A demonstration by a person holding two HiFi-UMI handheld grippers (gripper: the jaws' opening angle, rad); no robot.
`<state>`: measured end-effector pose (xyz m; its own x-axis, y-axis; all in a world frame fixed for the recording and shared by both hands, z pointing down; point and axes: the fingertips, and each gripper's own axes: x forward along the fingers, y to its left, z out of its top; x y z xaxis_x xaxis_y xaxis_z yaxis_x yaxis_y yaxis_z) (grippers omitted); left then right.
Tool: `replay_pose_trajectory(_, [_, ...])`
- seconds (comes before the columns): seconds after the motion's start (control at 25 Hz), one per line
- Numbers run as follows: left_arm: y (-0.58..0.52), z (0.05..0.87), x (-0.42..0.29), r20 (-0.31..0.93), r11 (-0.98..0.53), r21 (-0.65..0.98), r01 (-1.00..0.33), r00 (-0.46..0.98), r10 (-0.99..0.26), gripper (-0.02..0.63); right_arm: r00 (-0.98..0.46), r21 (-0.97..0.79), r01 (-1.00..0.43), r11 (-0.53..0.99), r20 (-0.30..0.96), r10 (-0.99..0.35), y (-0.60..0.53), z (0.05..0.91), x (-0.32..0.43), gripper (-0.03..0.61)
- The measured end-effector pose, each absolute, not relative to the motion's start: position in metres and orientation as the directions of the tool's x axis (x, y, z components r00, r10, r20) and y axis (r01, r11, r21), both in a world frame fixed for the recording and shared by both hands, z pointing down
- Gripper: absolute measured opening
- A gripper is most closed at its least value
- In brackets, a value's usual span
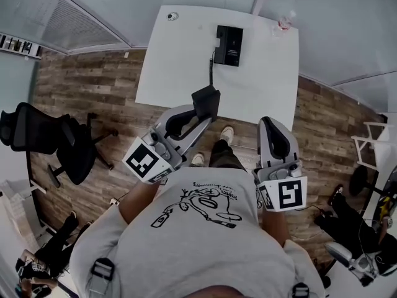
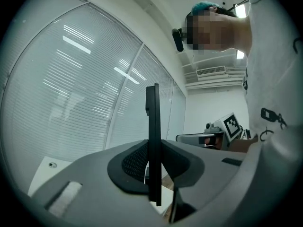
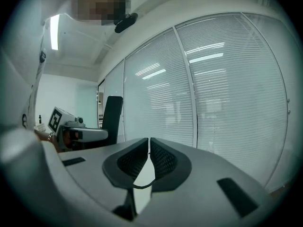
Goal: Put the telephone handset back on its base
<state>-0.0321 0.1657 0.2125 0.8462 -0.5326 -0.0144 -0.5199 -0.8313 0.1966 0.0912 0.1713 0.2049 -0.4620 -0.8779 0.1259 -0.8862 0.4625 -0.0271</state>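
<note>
The black telephone base [image 1: 229, 45] lies at the far side of the white table [image 1: 180, 67]. A black cord [image 1: 211, 72] runs from it toward me to the black handset [image 1: 206, 100]. My left gripper [image 1: 201, 113] is shut on that handset and holds it over the table's near edge. In the left gripper view the handset [image 2: 152, 126] stands edge-on and upright between the pads. My right gripper [image 1: 271, 124] hangs to the right, off the table's near edge. In its own view the right gripper [image 3: 148, 148] is shut, with nothing between the pads.
A small round object [image 1: 172, 17] sits at the table's far left corner, and a clear item [image 1: 284, 22] at its far right. A black office chair [image 1: 49, 141] stands on the wood floor to the left. Slatted blinds [image 2: 85, 89] line the wall behind the table.
</note>
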Motion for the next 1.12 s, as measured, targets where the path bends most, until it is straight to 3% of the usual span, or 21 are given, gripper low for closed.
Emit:
replay_pose_trajectory(0.68, [0.075,0.207,0.056,0.002,-0.819,0.174,-0.547,0.832,-0.555,0.074,-0.506,-0.041,-0.862,0.505,0.116,-0.855,0.076,0.208,0.181,0.011])
replay_pose_trajectory(1.12, [0.043,0.215,0.06,0.013,-0.806,0.194,-0.559,0.823,-0.567,0.074,-0.517,-0.059,-0.856,0.514,0.135,-0.845,0.042,0.218,0.186,0.011])
